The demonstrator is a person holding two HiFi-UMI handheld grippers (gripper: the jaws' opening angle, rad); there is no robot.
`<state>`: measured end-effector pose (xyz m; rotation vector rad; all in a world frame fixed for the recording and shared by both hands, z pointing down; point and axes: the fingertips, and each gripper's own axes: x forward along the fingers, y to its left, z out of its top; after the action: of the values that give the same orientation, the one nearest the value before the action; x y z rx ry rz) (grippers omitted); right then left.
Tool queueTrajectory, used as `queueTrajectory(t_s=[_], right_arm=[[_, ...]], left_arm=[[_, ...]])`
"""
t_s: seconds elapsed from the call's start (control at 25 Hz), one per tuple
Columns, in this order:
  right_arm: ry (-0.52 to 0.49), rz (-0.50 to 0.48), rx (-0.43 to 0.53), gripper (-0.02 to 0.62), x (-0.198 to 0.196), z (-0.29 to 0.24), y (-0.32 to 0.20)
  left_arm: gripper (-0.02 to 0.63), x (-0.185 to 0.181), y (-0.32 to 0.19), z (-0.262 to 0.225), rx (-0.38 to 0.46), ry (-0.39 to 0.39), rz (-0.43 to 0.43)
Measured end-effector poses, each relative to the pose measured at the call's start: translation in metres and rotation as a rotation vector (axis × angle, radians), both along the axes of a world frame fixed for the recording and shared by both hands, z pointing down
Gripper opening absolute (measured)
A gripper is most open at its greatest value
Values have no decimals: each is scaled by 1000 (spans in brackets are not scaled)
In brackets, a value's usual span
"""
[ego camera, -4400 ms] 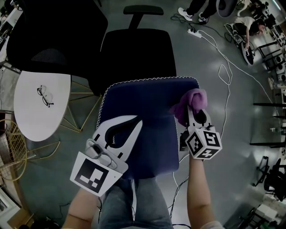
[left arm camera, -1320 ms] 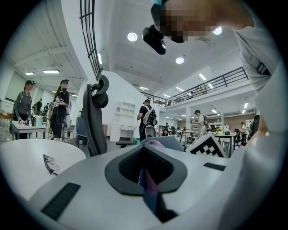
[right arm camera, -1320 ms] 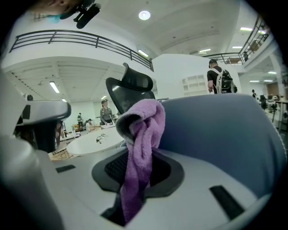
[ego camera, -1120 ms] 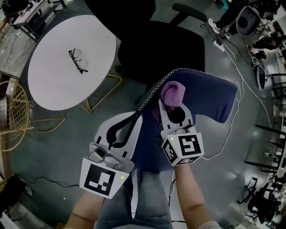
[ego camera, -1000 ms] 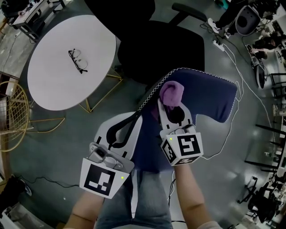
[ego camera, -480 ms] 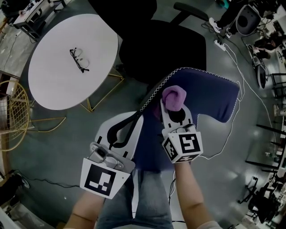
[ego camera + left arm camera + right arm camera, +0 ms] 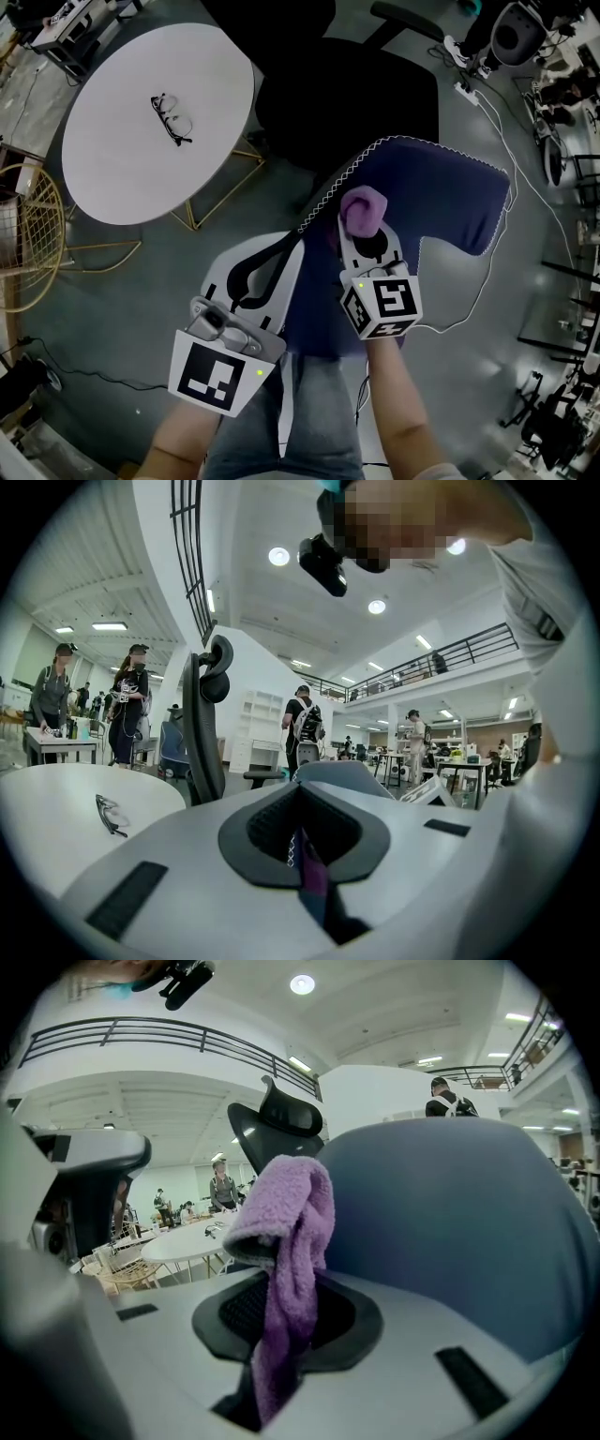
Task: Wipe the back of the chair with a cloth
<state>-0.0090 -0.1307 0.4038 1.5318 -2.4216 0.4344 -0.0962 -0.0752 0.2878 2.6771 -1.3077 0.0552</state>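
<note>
The right gripper point(image 7: 368, 239) has its jaws pressed together on a purple terry cloth point(image 7: 362, 207). In the right gripper view the cloth point(image 7: 289, 1241) rises out of the closed jaws of that gripper point(image 7: 281, 1330) and folds over at the top into a bunch beyond the tips. The dark blue upholstered chair back point(image 7: 445, 197), trimmed with a white stitched edge, lies directly ahead of this gripper and to its right. The cloth bunch sits over the blue surface near the stitched edge, but contact cannot be confirmed. The left gripper point(image 7: 281, 258) sits just beside the right gripper, on its left. The left gripper view shows its jaws point(image 7: 305, 855) closed on a thin fold of the chair back point(image 7: 307, 878) — blue fabric with white stitching. Ahead of the left gripper and to its left stands a round white table point(image 7: 112, 159) carrying black-framed spectacles point(image 7: 172, 117). A black office chair point(image 7: 352, 94) stands beyond both grippers.
</note>
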Motion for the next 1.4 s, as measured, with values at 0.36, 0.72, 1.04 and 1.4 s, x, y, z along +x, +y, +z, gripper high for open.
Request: queueTrajectory(t_s=[0.36,0.72,1.04,1.4], right_arm=[[8,30,-44,78,-1,11,2],[22,68,-12,78,12,12,-4],[40,53,19,78,32,10,-13],[68,67,13,78,56,19,-16]], left_arm=[[12,-6,9,6,-11,-10,3],[12,6,5,11,17,5,-17],[12,34,7,15,44,18,-35],[12,60,17,18,58,-1,-49]])
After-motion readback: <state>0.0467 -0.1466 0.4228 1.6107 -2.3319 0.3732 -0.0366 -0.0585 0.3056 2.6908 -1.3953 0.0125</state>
